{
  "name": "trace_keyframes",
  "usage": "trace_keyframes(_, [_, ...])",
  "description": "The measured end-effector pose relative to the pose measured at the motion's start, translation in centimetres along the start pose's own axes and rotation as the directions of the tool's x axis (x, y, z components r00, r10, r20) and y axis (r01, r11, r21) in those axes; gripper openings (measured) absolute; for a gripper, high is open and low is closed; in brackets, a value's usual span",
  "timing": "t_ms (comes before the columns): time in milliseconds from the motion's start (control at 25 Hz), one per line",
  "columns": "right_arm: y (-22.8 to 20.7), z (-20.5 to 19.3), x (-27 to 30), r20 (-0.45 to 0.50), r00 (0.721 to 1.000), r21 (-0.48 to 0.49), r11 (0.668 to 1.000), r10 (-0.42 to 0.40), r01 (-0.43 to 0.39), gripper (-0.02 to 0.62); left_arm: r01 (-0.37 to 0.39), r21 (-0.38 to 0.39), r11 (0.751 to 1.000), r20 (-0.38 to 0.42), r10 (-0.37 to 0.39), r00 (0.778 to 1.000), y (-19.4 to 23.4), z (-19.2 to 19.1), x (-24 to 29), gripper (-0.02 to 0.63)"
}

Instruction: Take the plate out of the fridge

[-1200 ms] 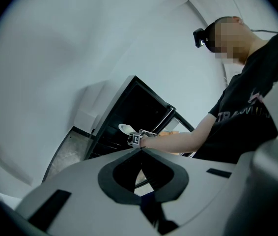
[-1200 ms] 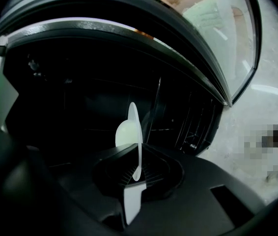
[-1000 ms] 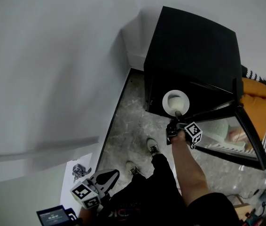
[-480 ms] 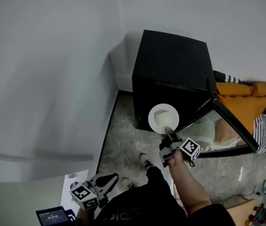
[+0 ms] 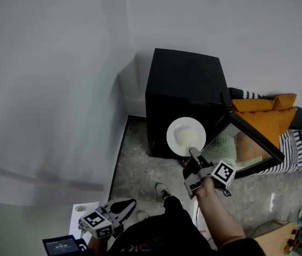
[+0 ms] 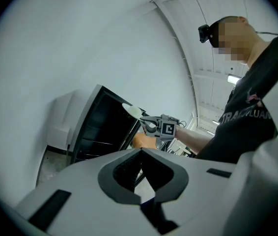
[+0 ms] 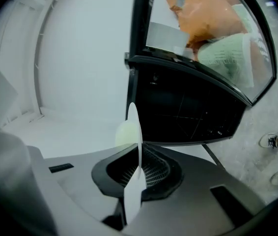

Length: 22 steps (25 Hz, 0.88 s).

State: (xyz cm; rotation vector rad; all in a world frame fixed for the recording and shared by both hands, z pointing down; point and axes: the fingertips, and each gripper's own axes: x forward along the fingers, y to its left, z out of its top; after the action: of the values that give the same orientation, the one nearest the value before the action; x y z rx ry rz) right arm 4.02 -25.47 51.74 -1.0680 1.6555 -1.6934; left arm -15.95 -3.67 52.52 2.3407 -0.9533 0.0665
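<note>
A white plate (image 5: 185, 136) hangs in the air in front of the black fridge (image 5: 183, 87), outside its dark opening. My right gripper (image 5: 193, 155) is shut on the plate's near rim. In the right gripper view the plate (image 7: 135, 141) stands edge-on between the pads of the right gripper (image 7: 138, 170), with the fridge (image 7: 188, 109) behind it. The fridge door (image 5: 247, 145) stands open to the right. My left gripper (image 5: 127, 205) is low at the left, far from the fridge; its jaws meet with nothing between them in the left gripper view (image 6: 141, 155).
An orange bag (image 5: 263, 116) and striped cloth (image 5: 300, 143) lie behind the open door. The person's shoes (image 5: 164, 191) stand on the marble floor before the fridge. A sheet of paper (image 5: 80, 213) lies by the white wall at lower left.
The plate has come out of the fridge opening toward me, held by the right gripper, and now shows fuller and larger. The left gripper has stayed low at the left.
</note>
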Motion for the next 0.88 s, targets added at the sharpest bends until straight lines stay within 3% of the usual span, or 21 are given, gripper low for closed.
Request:
trace_keyframes(160, [4.7, 1.8, 1.3, 0.024, 0.998, -0.051, 0.997, 0.062, -0.061, 0.018, 0.006, 0.018, 1.0, 0.016, -0.006, 1.0, 0.5, -0.5, -0.5, 0.0])
trace_keyframes(320, [7.5, 5.8, 5.5, 0.081, 0.994, -0.099, 0.993, 0.067, -0.059, 0.018, -0.007, 0.036, 0.999, 0.034, 0.006, 0.999, 1.3, -0.5, -1.0, 0.0])
trace_keyframes(680, [8.7, 13.6, 15.6, 0.199, 0.975, -0.103, 0.988, -0.095, 0.117, 0.018, -0.078, 0.004, 0.997, 0.098, 0.077, 0.992, 3.7, -1.7, -2.7, 0.0])
trace_keyframes(880, [8.0, 15.7, 19.0, 0.227, 0.954, -0.107, 0.969, -0.194, 0.222, 0.018, -0.118, 0.05, 0.992, 0.08, 0.114, 0.99, 5.8, -2.8, -2.6, 0.0])
